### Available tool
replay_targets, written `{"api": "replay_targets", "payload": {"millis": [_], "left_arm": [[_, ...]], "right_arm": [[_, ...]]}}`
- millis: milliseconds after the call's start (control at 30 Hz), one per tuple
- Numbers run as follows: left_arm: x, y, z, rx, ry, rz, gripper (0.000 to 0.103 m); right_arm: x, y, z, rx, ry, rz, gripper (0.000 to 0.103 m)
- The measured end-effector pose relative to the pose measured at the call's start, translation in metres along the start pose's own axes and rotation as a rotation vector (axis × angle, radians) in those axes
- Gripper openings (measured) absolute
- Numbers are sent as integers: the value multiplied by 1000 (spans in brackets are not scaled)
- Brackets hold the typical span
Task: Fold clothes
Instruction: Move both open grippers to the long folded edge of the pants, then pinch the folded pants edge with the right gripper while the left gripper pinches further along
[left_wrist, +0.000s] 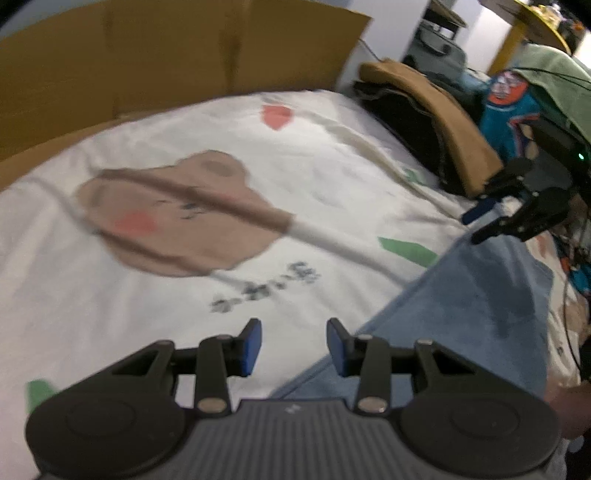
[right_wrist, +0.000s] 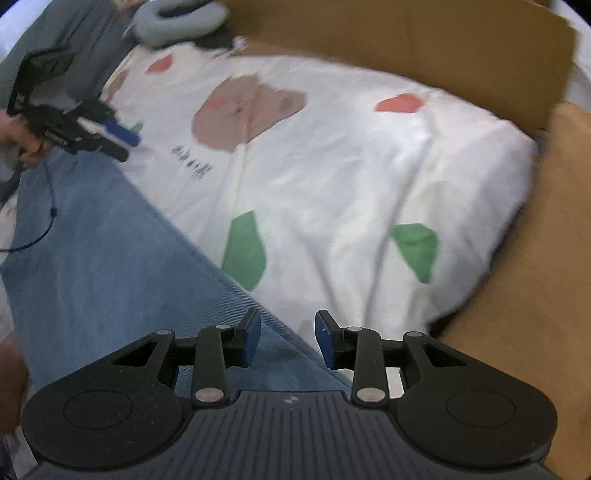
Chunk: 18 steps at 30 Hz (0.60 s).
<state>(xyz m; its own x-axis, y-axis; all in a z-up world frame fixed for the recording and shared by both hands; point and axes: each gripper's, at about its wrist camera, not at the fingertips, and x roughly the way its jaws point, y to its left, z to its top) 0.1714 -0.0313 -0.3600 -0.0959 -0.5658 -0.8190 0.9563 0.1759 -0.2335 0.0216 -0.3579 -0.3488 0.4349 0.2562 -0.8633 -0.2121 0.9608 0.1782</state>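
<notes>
Blue cloth (right_wrist: 96, 266) lies flat on the quilt (right_wrist: 332, 177), spread along the near edge of the bed. In the right wrist view it runs diagonally from upper left down to the gripper base; one long straight edge crosses the quilt, hem visible. In the left wrist view the same cloth (left_wrist: 480, 306) fills the lower right, far corner up by the other gripper.

Right gripper (right_wrist: 286, 338): jaws apart, nothing between the pads. It sits over the cloth's edge, left pad above blue fabric, right pad above white quilt. Contact with the fabric: cannot tell. Seen from the left wrist view (left_wrist: 484, 221) it hangs at the cloth's far corner, fingers spread, lower fingertip at or just above the fabric.

Left gripper (left_wrist: 294, 347): jaws apart, empty. Left pad over quilt, right pad at the cloth's edge. From the right wrist view (right_wrist: 123, 144) it is at the cloth's upper left end, held by a hand (right_wrist: 22, 136), blue pad showing. Both frames are motion-blurred.

Quilt is white with a brown bear face (left_wrist: 177, 221), red and green patches, some dark print below the bear. A crease ridge runs across the bear.

Cardboard (left_wrist: 166, 55) stands behind the bed and along its right side (right_wrist: 517, 295). Grey neck pillow (right_wrist: 177, 18) at the far left end. Clothes pile (left_wrist: 436, 122) beside the bed, tan piece on top, teal garment (left_wrist: 506, 122) next to it.
</notes>
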Motion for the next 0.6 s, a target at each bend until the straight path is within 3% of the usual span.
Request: {"api": "replay_targets", "payload": {"millis": [67,367,433,600], "left_arm": [[7,-7,2,29,12,-22,41],[30,-28,15,34,10,-98,41],[34,-32,17,37,16,-102,41],[41,-46,17,75,23,-118,41]], "right_arm": [[5,7,4,-56,38,51,38],[21,21,14,-254,142,39,36],[22,23,14,-297,167,52,30],[25,24,16,-392,216,91,30]]}}
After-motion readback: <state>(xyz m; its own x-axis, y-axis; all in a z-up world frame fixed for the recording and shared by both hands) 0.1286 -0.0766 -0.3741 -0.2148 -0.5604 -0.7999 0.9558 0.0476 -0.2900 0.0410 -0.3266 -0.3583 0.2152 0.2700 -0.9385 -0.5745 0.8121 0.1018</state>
